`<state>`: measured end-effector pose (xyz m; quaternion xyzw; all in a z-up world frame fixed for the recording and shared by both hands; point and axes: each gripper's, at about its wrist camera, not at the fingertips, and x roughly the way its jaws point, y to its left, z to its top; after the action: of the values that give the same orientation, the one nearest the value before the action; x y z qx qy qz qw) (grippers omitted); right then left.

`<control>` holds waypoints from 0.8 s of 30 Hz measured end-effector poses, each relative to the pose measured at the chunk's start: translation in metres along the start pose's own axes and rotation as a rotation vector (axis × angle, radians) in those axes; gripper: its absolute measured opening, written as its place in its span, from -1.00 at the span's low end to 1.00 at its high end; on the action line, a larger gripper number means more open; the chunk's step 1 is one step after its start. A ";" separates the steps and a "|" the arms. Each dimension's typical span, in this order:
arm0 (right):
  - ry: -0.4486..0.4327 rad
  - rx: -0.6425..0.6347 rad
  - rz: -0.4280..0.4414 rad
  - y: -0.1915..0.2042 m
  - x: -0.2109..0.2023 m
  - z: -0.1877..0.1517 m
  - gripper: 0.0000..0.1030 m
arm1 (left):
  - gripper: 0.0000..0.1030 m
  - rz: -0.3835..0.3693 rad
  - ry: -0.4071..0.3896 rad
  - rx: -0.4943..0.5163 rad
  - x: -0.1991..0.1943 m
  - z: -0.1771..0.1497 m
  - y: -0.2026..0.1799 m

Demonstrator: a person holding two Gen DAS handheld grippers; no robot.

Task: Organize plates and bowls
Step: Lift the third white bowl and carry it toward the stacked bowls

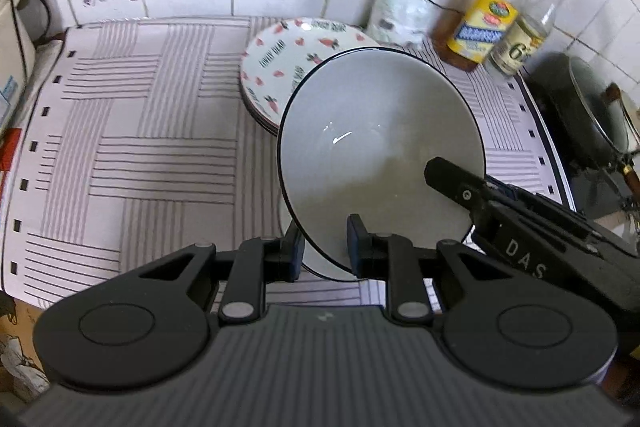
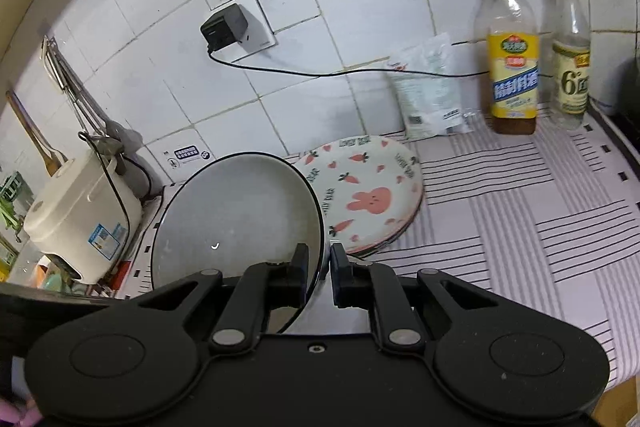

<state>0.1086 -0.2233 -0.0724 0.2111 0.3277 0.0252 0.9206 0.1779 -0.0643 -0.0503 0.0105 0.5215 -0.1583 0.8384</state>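
A white bowl with a thin black rim is tilted up above the striped cloth. My right gripper is shut on its rim; it enters the left wrist view from the right. The bowl also shows in the right wrist view. My left gripper is open, its two pads on either side of the bowl's near rim, not pinching it. A second bowl seems to sit under the tilted one. A stack of carrot-and-rabbit plates lies behind the bowl, and shows in the left wrist view too.
Two sauce bottles and a plastic pouch stand against the tiled wall. A rice cooker sits at the counter's left end. A dark wok sits on the right. A black cable runs along the wall.
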 end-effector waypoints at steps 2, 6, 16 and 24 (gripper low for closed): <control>-0.008 -0.011 0.003 -0.008 -0.001 -0.004 -0.70 | -0.60 -0.004 0.009 0.009 0.004 -0.001 -0.005; -0.014 0.009 0.014 -0.021 0.003 -0.011 -0.70 | -0.60 -0.009 0.045 -0.006 0.018 -0.002 -0.006; 0.001 -0.101 -0.030 -0.025 0.021 -0.032 -0.70 | -0.60 -0.010 0.136 -0.036 0.050 -0.004 0.000; -0.008 -0.208 -0.078 -0.020 0.027 -0.042 -0.70 | -0.57 -0.012 0.185 -0.020 0.060 -0.004 -0.002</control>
<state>0.1021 -0.2215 -0.1257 0.1013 0.3274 0.0222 0.9392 0.1986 -0.0806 -0.1046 0.0136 0.5983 -0.1562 0.7858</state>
